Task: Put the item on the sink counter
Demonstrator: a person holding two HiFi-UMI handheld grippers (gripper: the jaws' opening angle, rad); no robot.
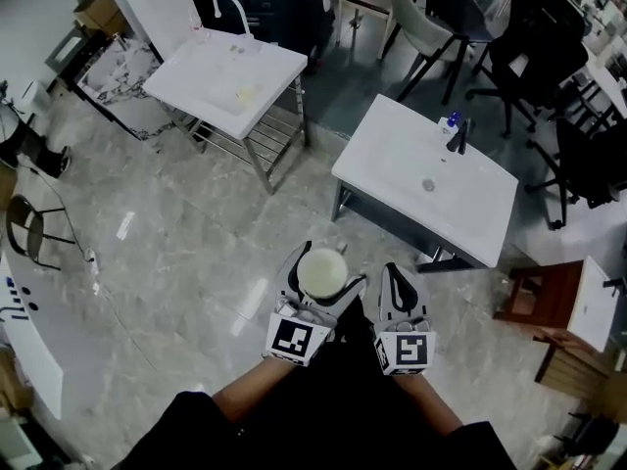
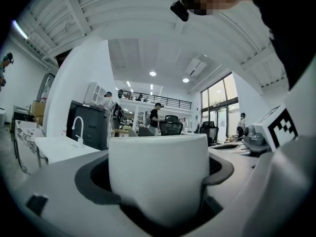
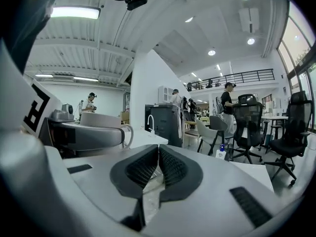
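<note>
My left gripper point(image 1: 321, 274) is shut on a white cup point(image 1: 322, 271), held upright in front of me above the floor. In the left gripper view the white cup point(image 2: 158, 177) fills the space between the dark pads point(image 2: 94, 179). Beside it on the right, my right gripper point(image 1: 397, 290) is shut and holds nothing; its ribbed pads point(image 3: 143, 167) meet at the tips. Ahead to the right stands the white sink counter point(image 1: 392, 169) with a black tap point(image 1: 458, 137) and a blue-capped bottle point(image 1: 452, 121). A second white sink counter point(image 1: 211, 81) with a white tap point(image 1: 232, 8) stands at the far left.
Grey marble floor point(image 1: 186, 253) lies between me and both counters. Black office chairs point(image 1: 519, 47) crowd the back right. A brown stool point(image 1: 544, 297) and a white-topped stand point(image 1: 593, 306) sit at the right. Another chair point(image 1: 29, 228) is at the left edge. People stand in the distance.
</note>
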